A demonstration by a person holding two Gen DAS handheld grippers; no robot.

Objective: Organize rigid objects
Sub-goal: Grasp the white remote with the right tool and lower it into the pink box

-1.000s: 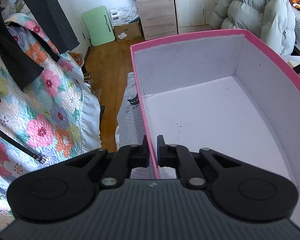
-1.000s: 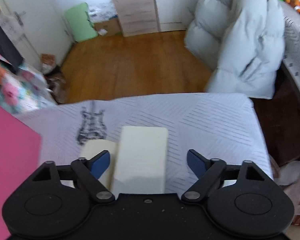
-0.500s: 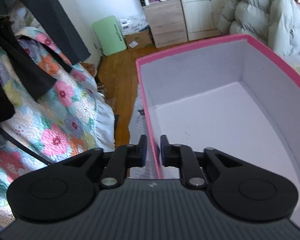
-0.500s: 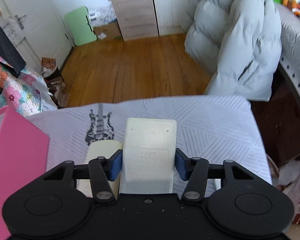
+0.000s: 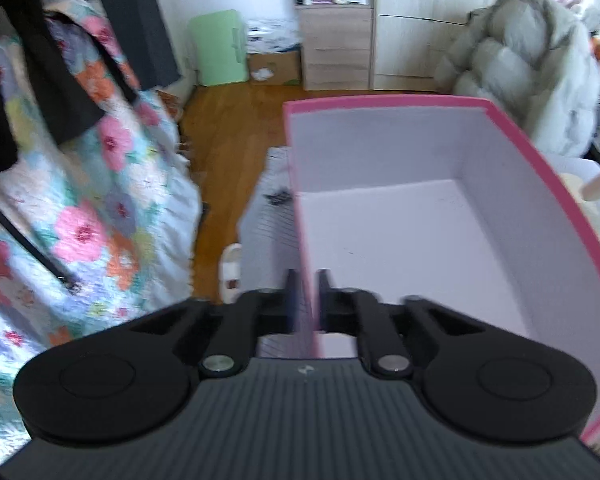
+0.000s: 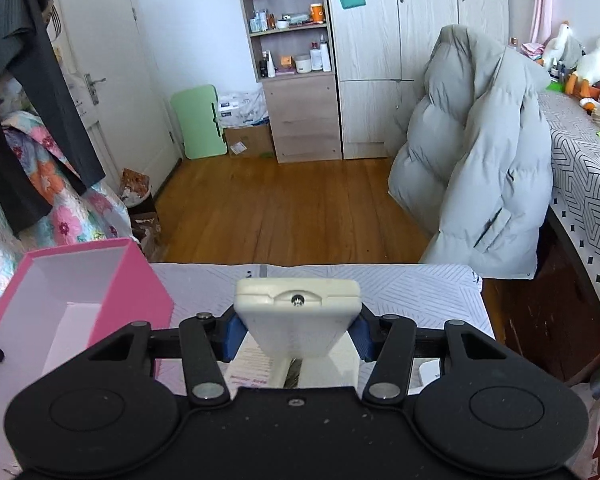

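Left gripper (image 5: 304,300) pinches the box (image 5: 512,132) wall; right gripper (image 6: 296,334) grips a white block (image 6: 296,320), lifted. Next, probably carry it over and drop it in.

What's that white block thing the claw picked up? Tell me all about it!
The cream-white block is a flat, rectangular slab with rounded corners that looks like hard plastic. Its end faces the camera, showing a shallow notch with a small metal screw in the middle. The right claw squeezes its two long sides between blue pads and holds it lifted above the patterned tablecloth, tilted. The open pink box sits to its left, not touching it.
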